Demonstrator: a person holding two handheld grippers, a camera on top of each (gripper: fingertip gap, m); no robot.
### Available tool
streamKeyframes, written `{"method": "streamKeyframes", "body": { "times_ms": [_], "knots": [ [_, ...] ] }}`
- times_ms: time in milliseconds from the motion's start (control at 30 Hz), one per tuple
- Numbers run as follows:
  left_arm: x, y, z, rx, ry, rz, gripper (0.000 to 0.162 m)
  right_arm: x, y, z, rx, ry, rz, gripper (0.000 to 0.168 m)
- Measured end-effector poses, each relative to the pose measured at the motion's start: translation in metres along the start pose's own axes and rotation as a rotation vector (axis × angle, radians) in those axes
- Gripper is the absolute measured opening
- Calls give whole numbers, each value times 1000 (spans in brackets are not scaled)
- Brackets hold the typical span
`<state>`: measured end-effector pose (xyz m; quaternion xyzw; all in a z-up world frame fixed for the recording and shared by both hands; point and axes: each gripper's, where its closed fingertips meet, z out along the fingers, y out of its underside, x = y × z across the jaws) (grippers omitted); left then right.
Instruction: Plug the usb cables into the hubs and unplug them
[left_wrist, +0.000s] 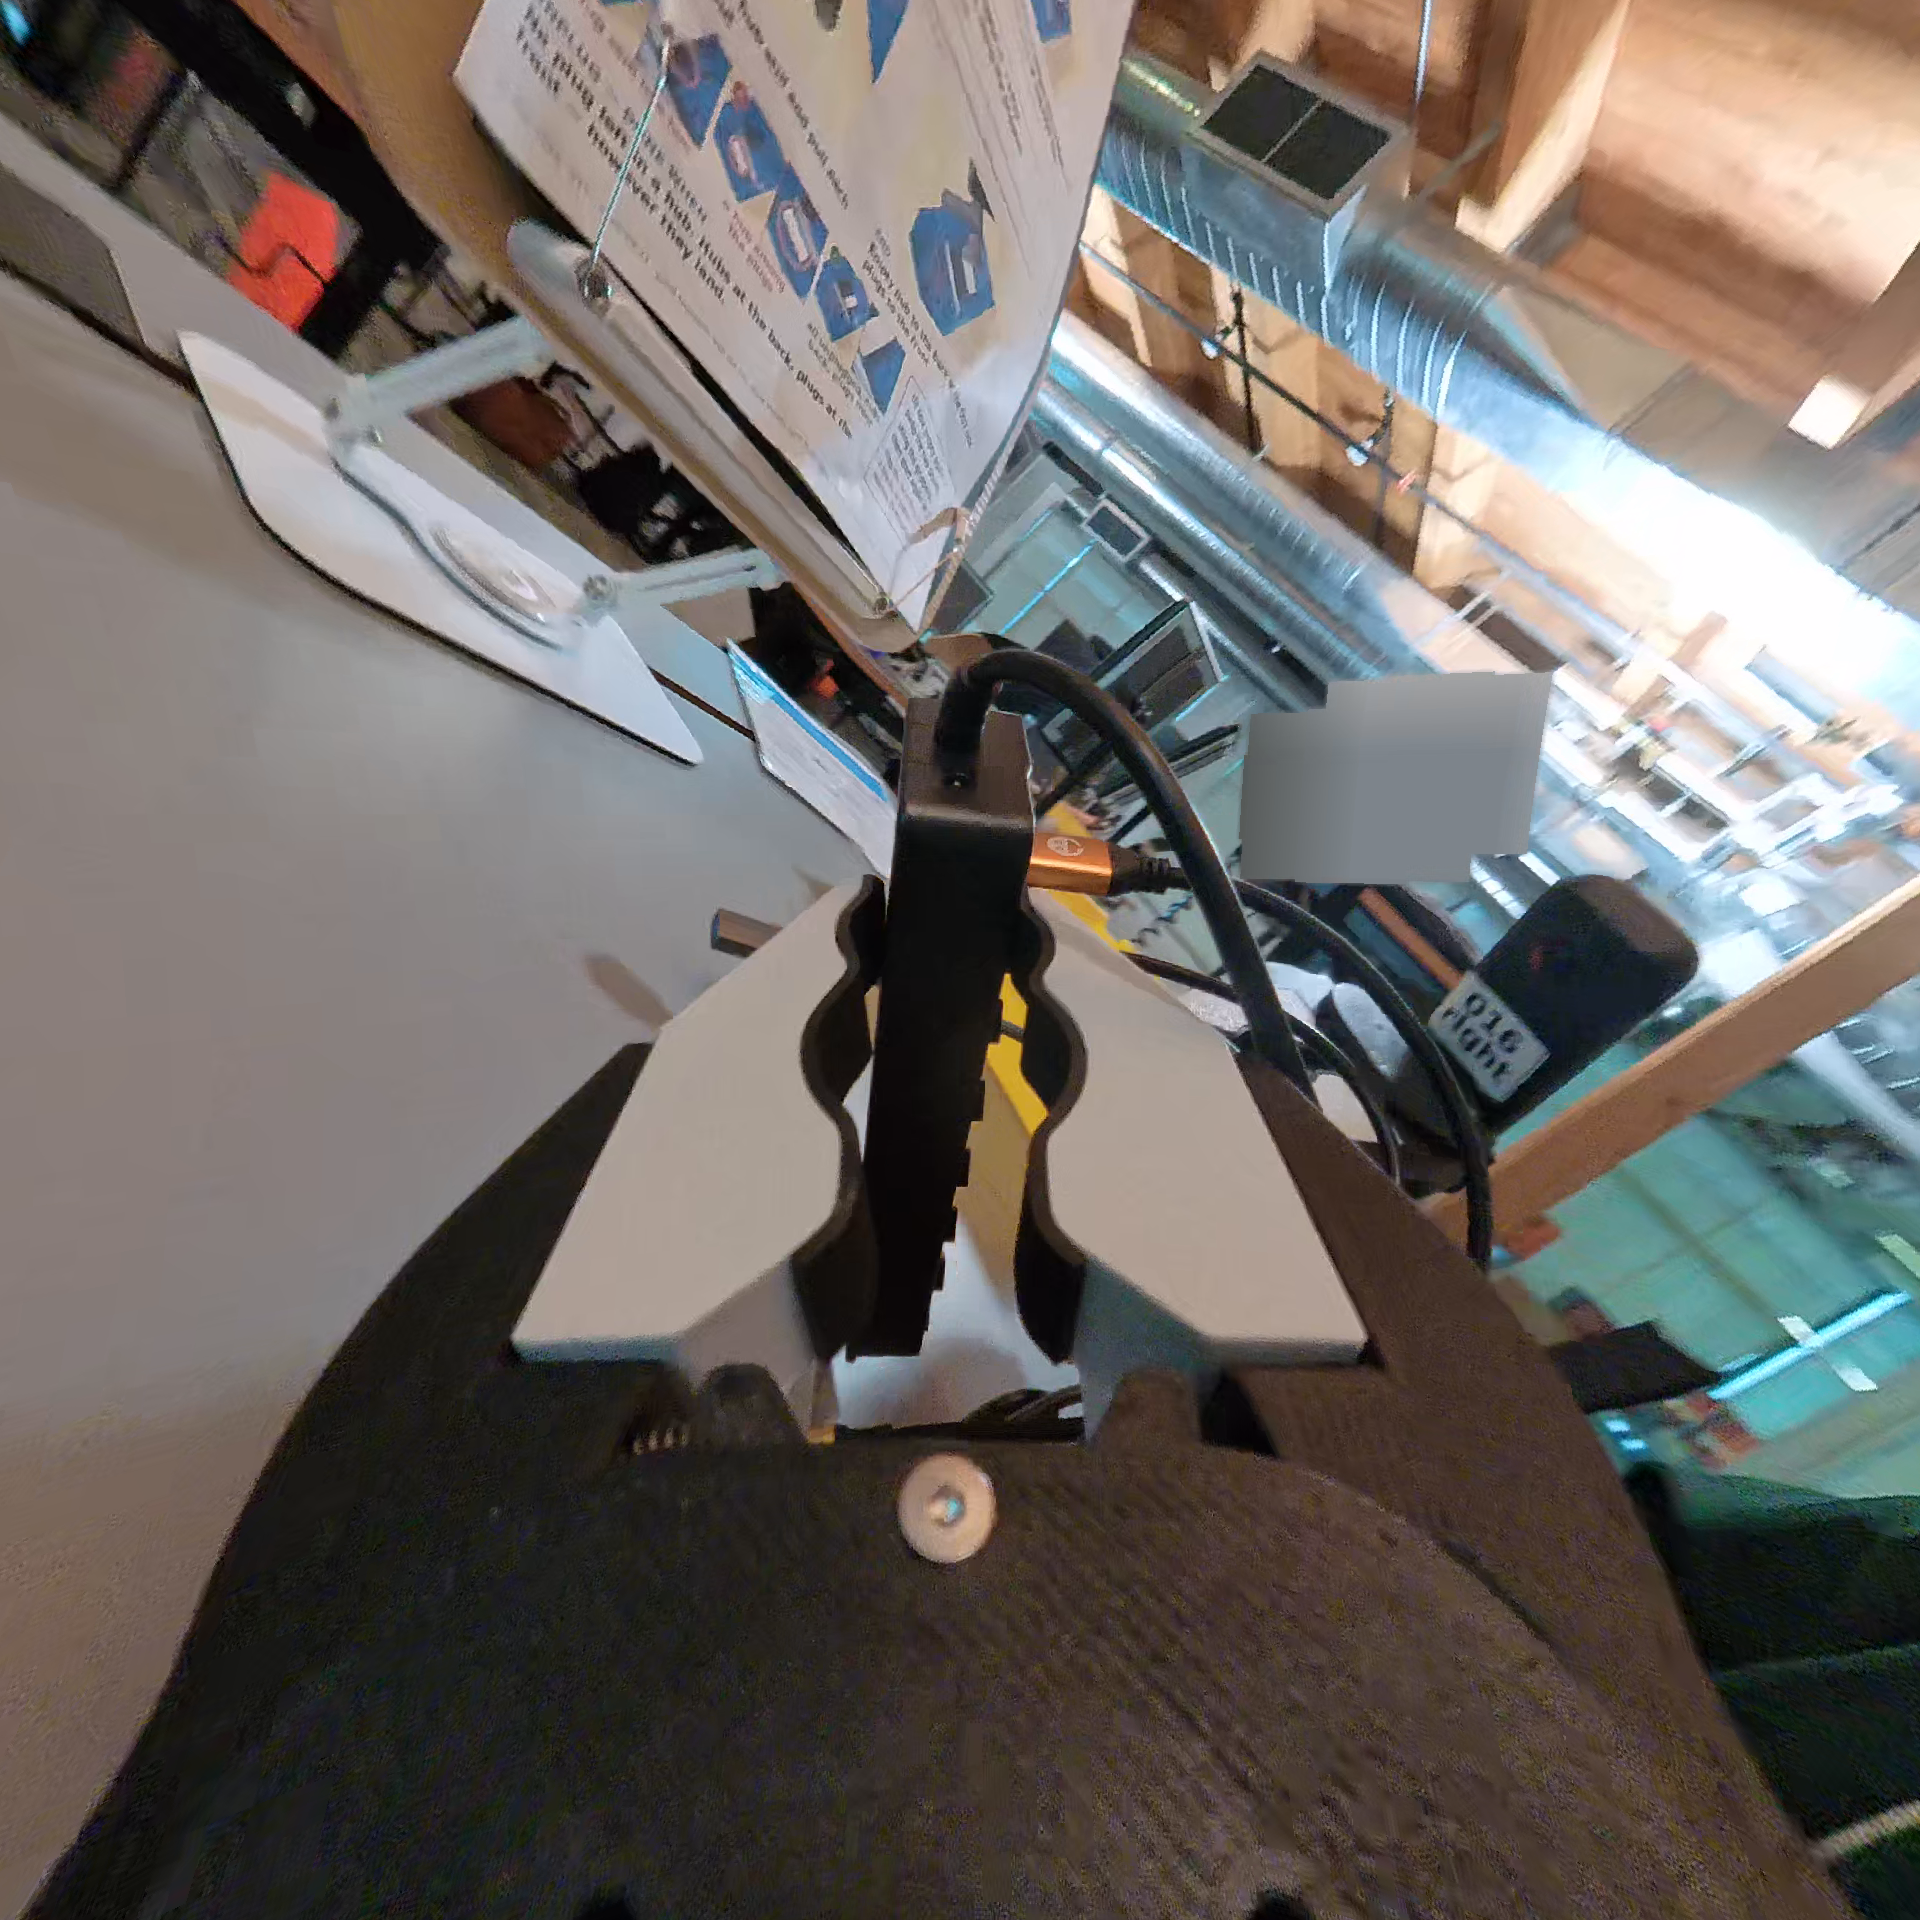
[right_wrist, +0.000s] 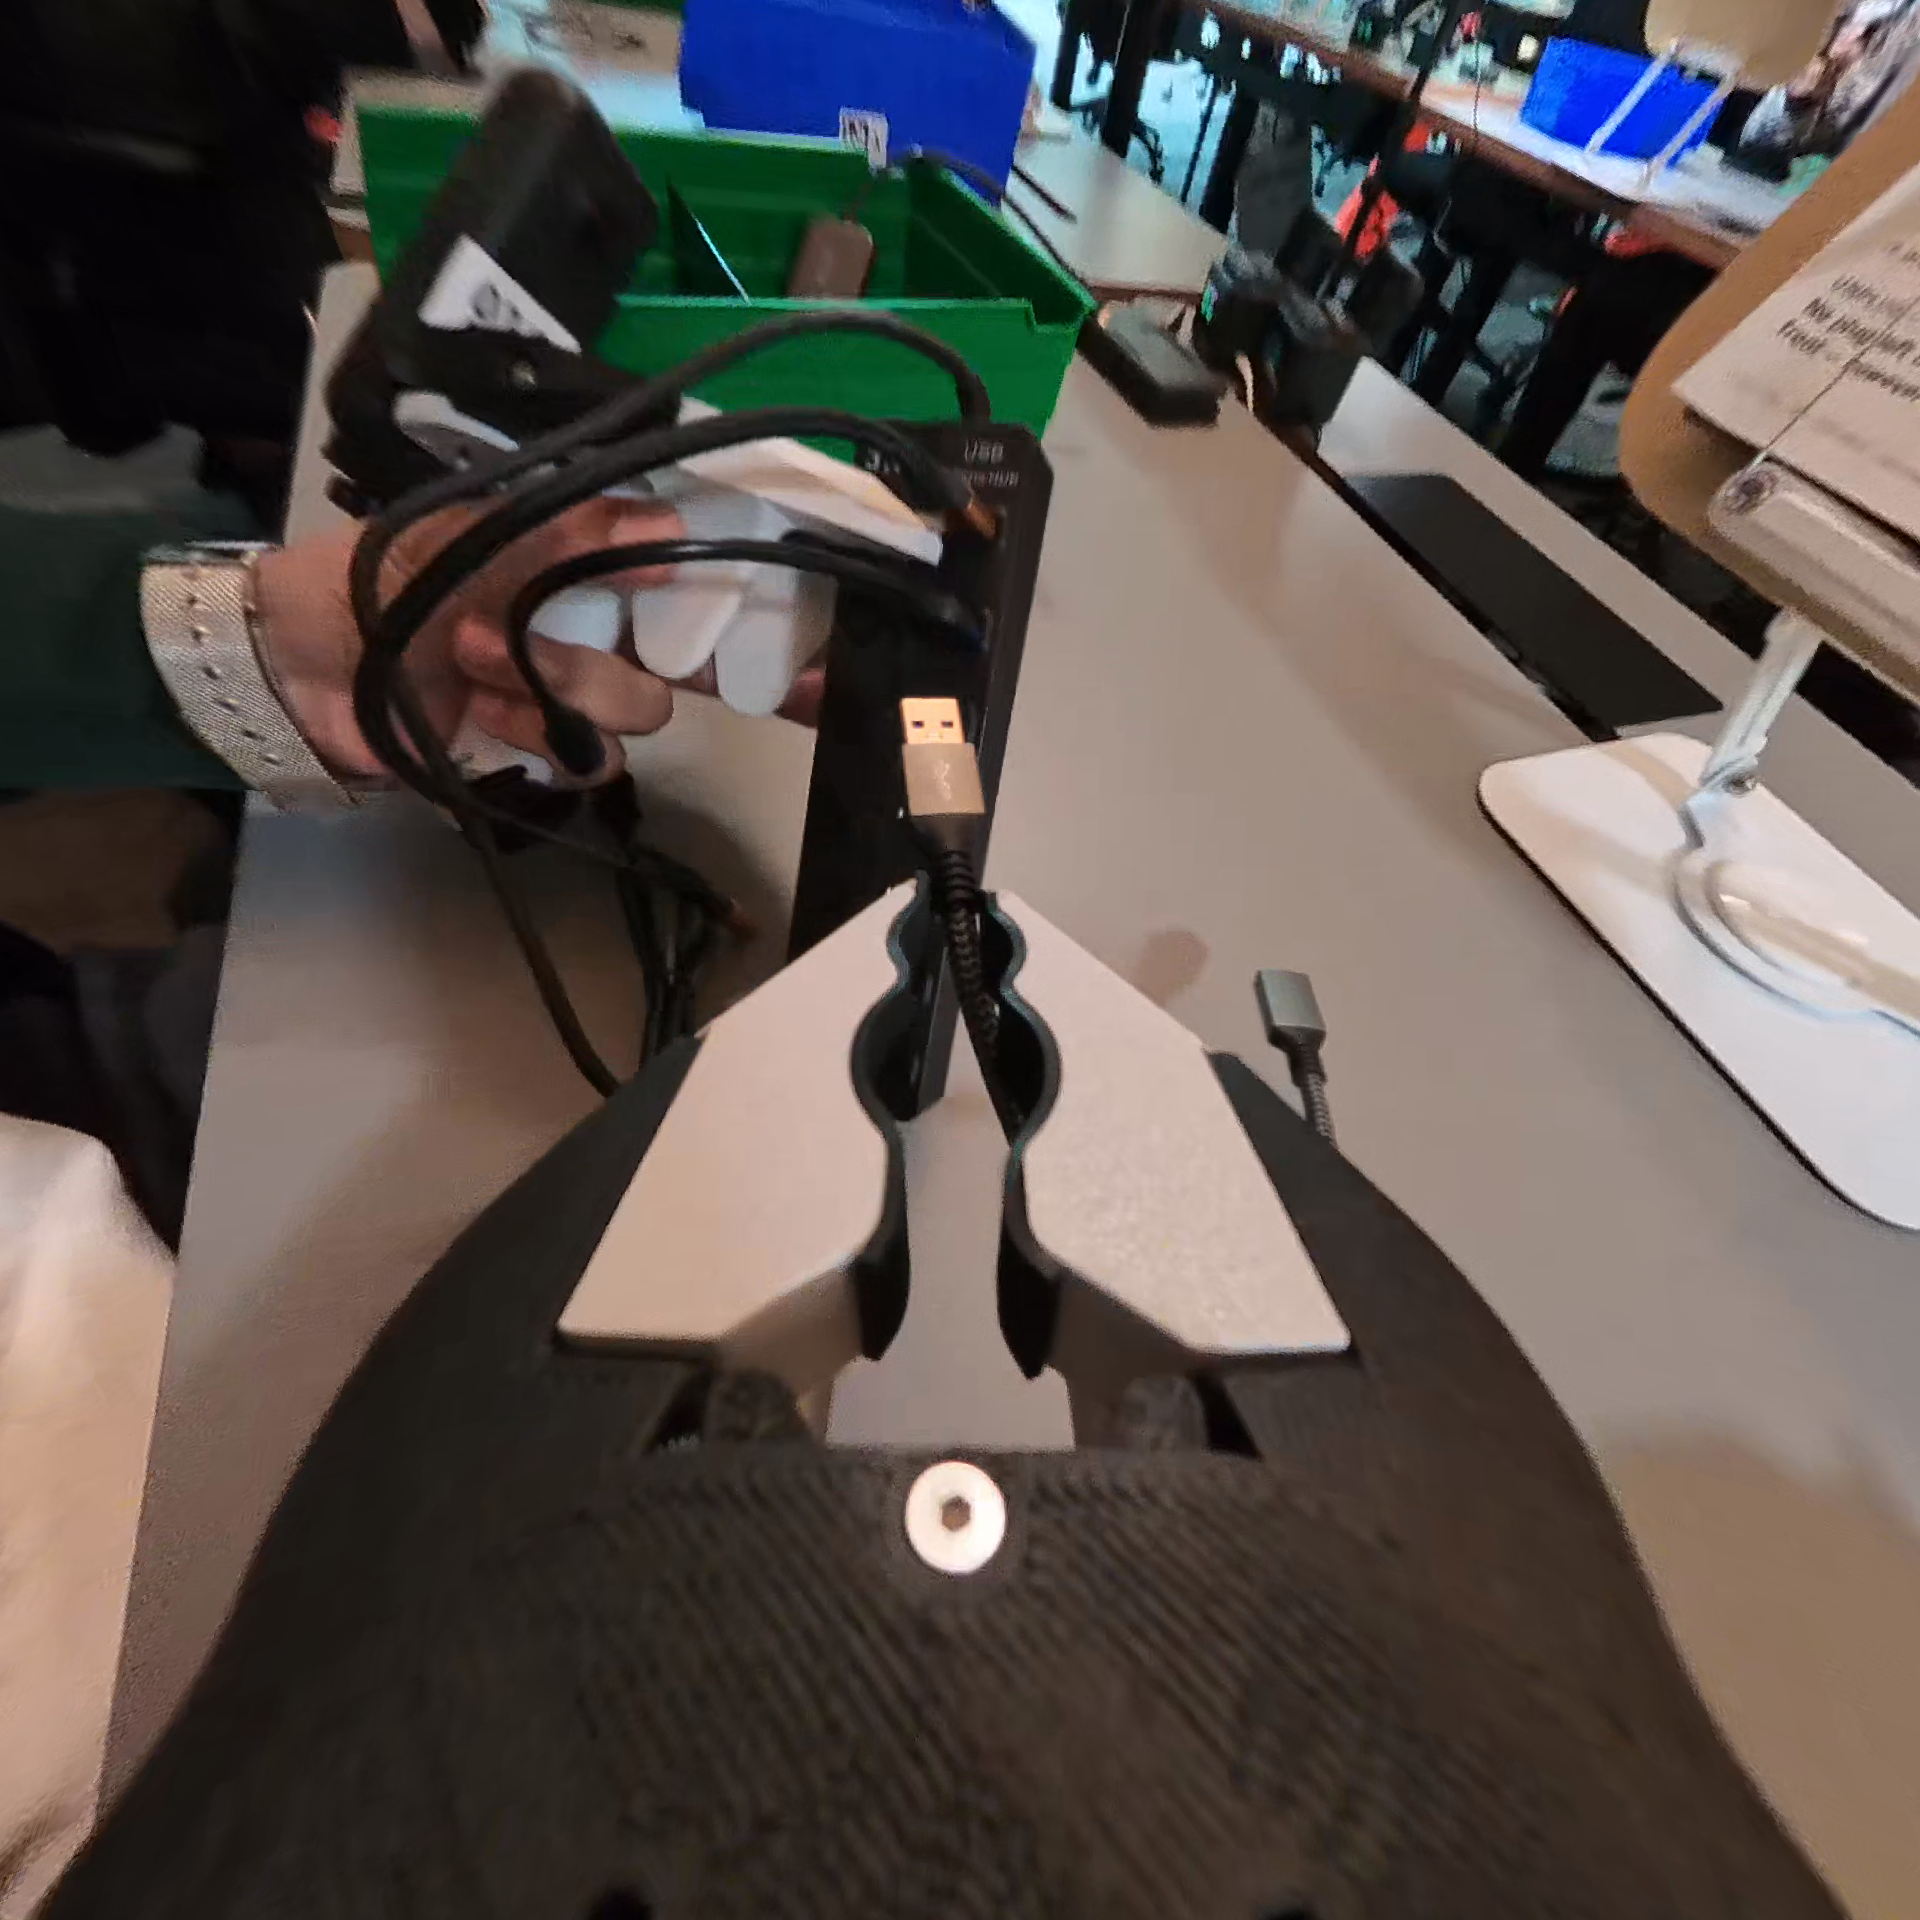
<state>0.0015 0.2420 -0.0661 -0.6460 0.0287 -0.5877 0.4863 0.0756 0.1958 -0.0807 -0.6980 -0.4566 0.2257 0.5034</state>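
Observation:
My left gripper (left_wrist: 945, 914) is shut on a black USB hub (left_wrist: 935, 1039) and holds it upright, edge-on, above the table. An orange plug (left_wrist: 1075, 868) and a black cable (left_wrist: 1143, 790) sit in the hub. My right gripper (right_wrist: 958, 899) is shut on a grey braided cable (right_wrist: 966, 956). Its silver USB plug (right_wrist: 940, 758) points at the hub's (right_wrist: 1013, 623) port face, just short of it. In the right wrist view the left gripper's white fingers (right_wrist: 686, 623) clamp the hub from the left, and several black cables (right_wrist: 468, 540) loop from it.
A second grey plug (right_wrist: 1288, 1013) lies on the grey table (right_wrist: 1247, 727) to the right. A green bin (right_wrist: 831, 312) and a blue bin (right_wrist: 852, 73) stand behind. A paper holder on a white base (right_wrist: 1662, 935) stands right, with a black mat (right_wrist: 1507, 592) behind it.

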Motion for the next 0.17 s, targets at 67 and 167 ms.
{"method": "streamKeyframes", "body": {
  "times_ms": [67, 167],
  "knots": [
    [5, 0, 0, 8, -27, 92, 21, -1, 5, 5, -41, 15, 17, 7],
    [15, 3, 2, 10, -55, 223, 20, -2, 10, 10, -94, 46, 43, 7]
  ]
}}
